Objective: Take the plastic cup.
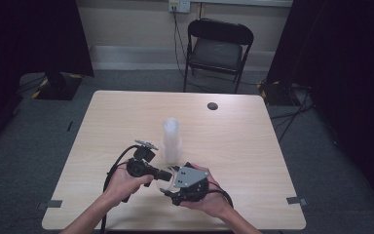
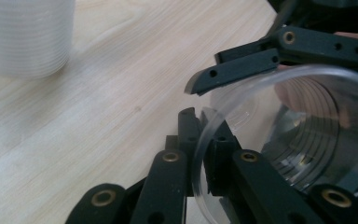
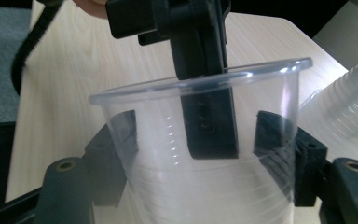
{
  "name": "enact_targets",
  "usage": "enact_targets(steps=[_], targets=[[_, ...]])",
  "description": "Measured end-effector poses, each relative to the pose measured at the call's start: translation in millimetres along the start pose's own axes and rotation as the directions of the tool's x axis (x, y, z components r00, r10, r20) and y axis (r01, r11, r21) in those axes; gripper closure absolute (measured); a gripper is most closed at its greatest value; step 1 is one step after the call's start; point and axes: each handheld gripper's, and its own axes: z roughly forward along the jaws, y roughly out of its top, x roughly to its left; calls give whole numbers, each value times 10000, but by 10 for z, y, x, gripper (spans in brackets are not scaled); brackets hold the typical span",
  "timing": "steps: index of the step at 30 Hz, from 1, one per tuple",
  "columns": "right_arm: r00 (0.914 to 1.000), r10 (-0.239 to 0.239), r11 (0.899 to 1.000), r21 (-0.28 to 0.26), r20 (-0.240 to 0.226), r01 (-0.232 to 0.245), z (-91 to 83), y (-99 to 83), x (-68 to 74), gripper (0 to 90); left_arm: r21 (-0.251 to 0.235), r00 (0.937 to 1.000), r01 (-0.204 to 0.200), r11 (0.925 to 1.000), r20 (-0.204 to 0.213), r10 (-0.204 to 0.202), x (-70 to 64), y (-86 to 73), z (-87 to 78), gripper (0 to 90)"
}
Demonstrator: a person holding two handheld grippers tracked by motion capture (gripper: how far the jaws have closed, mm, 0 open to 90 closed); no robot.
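Left gripper (image 2: 200,135) pinching cup (image 3: 205,154) rim, right gripper (image 3: 196,154) clamping apparently sideways body.

clear cup (image 3: 205,154), black tongs (image 3: 200,121), pale wood table (image 1: 121,122).

wooden table (image 1: 126,122), cup stack (image 1: 171,140) (upright)

This looks like a lab or recording studio room rather than a home. A plain light-wood bench (image 1: 126,122) stands alone on grey carpet (image 1: 24,146), with black curtains (image 1: 29,34) hanging at 10 and 2 o'clock. At 12 o'clock a black folding chair (image 1: 217,48) sits against a bare wall below a wall socket (image 1: 179,5) with cables (image 1: 177,44) trailing down. Tape marks (image 1: 53,204) dot the floor.
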Motion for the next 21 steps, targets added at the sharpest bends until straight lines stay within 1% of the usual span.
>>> enact_targets(steps=[1, 2, 4, 6, 7, 9, 11, 12, 14, 17, 18, 19, 20, 21], targets=[[9999, 98, 9999, -66, -77, -98, -8, -2, -9, 313, -27, 9998, -67, 10000, 166, 67, 6, -3, -6, 853], [9999, 130, 9999, -111, 12, -130, -18, -6, -15, 315, -81, 10000, -60, 9999, 43, 61, -6, -5, -5, 842], [9997, 214, 9997, -153, 81, -212, -38, -16, -30, 315, -177, 9999, -56, 9998, 144, 59, -7, -9, -7, 790], [9994, 324, 9993, -169, 124, -322, -55, -30, -44, 316, -195, 9998, -48, 9998, 195, 51, -9, -10, -9, 783], [9992, 373, 9991, -191, 144, -370, -60, -36, -50, 316, -285, 9999, -47, 9996, 147, 51, -9, -10, -12, 767], [9983, 551, 9982, -226, 187, -547, -79, -55, -73, 318, -402, 9998, -57, 9992, 208, 65, -9, -11, -24, 740], [9975, 665, 9975, -241, 257, -659, -97, -68, -87, 318, -625, 9997, -153, 9979, 165, 164, -11, -15, -47, 700], [9967, 766, 9967, -290, 251, -758, -108, -77, -100, 318, -703, 9996, -145, 9974, 246, 163, -14, -18, -54, 697], [9956, 903, 9954, -336, 265, -894, -124, -89, -113, 317, -938, 9995, -311, 9951, 84, 320, -24, -25, -85, 664], [9934, 1103, 9934, -363, 316, -1091, -139, -108, -137, 316, -1267, 9993, -382, 9912, -64, 377, -22, -42, -117, 606], [9934, 1103, 9934, -363, 316, -1091, -139, -108, -137, 316, -1267, 9993, -382, 9912, -64, 377, -22, -42, -117, 597], [9903, 1358, 9901, -385, 284, -1347, -147, -127, -161, 317, -1599, 9988, -446, 9861, -282, 406, -13, -60, -137, 570], [9903, 1358, 9901, -385, 284, -1347, -147, -127, -161, 317, -1599, 9988, -446, 9861, -282, 406, -13, -60, -137, 546], [9872, 1572, 9870, -381, 253, -1562, -149, -140, -179, 318, -1786, 9980, -450, 9829, -509, 364, -6, -72, -145, 523]])
